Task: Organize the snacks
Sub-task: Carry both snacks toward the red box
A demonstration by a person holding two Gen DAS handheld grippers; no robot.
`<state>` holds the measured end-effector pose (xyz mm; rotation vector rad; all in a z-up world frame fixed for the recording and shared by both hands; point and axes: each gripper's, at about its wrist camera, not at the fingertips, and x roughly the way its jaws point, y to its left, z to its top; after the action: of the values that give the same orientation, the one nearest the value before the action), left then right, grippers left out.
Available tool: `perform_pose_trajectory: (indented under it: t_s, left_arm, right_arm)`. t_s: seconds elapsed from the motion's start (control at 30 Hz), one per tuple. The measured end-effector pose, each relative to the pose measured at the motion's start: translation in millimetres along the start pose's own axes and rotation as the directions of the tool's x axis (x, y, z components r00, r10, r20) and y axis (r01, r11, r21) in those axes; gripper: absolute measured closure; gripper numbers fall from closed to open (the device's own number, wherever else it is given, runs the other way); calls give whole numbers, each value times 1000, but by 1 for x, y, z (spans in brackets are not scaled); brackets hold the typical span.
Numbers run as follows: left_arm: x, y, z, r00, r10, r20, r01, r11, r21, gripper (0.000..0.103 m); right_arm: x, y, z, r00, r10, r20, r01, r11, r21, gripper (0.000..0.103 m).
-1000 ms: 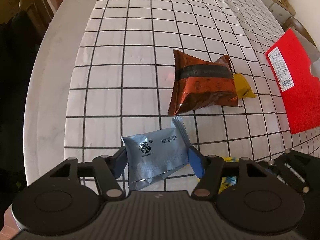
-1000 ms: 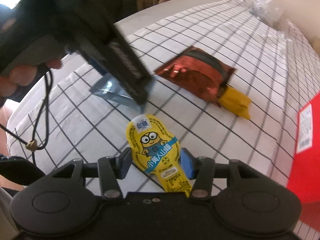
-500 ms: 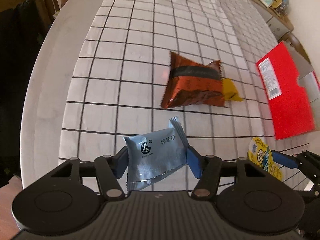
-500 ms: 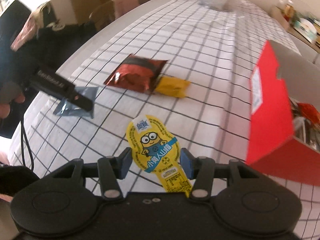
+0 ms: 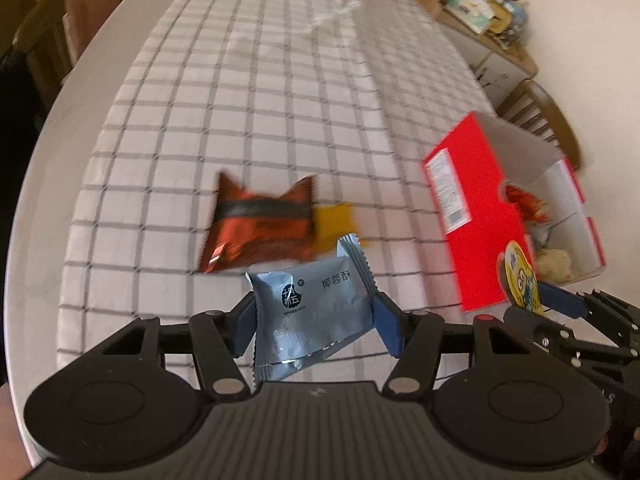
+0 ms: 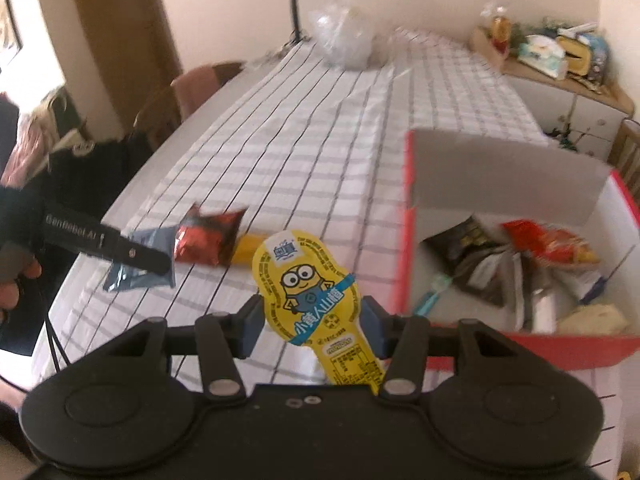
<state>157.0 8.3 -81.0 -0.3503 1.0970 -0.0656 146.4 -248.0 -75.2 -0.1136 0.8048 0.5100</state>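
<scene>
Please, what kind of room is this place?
Probably a dining room at home: a long table with a checked tablecloth, wooden chairs beside it, and a cluttered sideboard by the wall.

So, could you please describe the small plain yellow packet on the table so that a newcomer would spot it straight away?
Start at the open red box on the checked tablecloth, then look to its left. The plain yellow packet lies flat there, tucked against the orange-brown foil packet. It is the only unprinted yellow wrapper, and no claw holds it.
</scene>
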Motion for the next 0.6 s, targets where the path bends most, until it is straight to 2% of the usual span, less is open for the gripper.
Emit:
perform_pose_trajectory:
  t_s: [0.17,0.6]
  left_arm:
    - [-3,-43,14,999,-32,28,30,998,54,42]
    - [13,-170,48,994,-75,80,58,978,201,45]
  right_arm:
    - [-17,-35,14,998,-32,47,31,999,24,52]
    - [-46,-132,33,989,-116,96,113,993,43,52]
